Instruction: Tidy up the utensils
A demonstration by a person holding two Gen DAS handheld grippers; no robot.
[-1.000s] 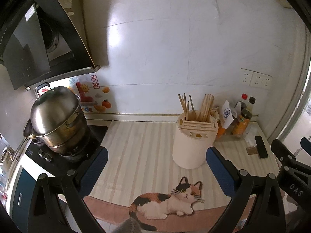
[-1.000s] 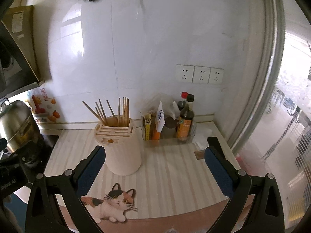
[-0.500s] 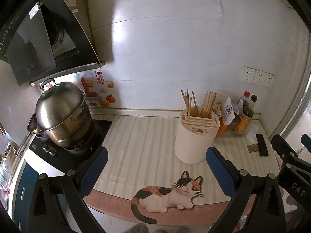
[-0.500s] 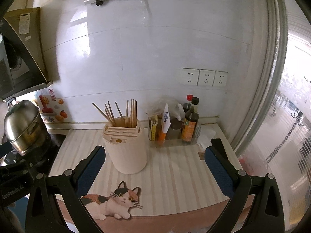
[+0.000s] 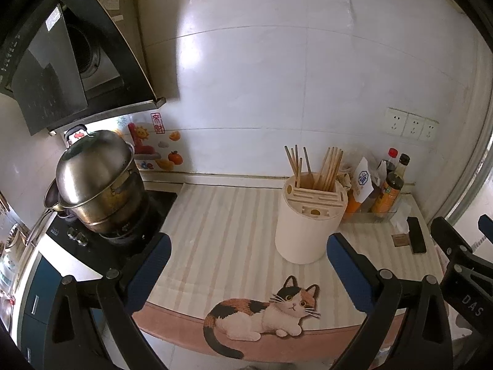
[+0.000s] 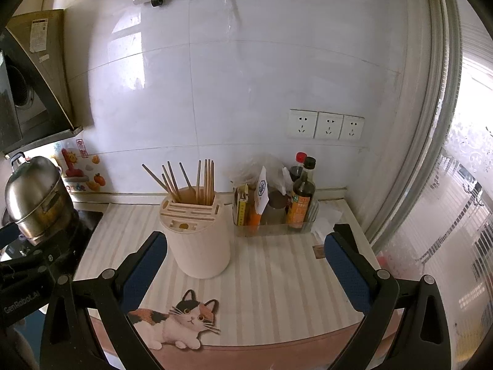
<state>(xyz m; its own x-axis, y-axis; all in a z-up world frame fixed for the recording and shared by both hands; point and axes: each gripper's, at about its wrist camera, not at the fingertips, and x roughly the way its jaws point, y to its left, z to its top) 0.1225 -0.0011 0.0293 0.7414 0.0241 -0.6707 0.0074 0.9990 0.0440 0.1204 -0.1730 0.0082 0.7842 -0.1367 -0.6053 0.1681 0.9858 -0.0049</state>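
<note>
Both tongs, left gripper (image 5: 249, 257) and right gripper (image 6: 246, 254), gape wide, empty, before a chopstick holder (image 5: 309, 220); only the left view shows a phone (image 5: 416, 239).

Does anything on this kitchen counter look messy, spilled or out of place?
Nothing looks spilled or broken. The chopsticks stand in the cream holder, though they splay at different angles instead of sitting in a neat bunch. Both grippers are open and empty.
</note>
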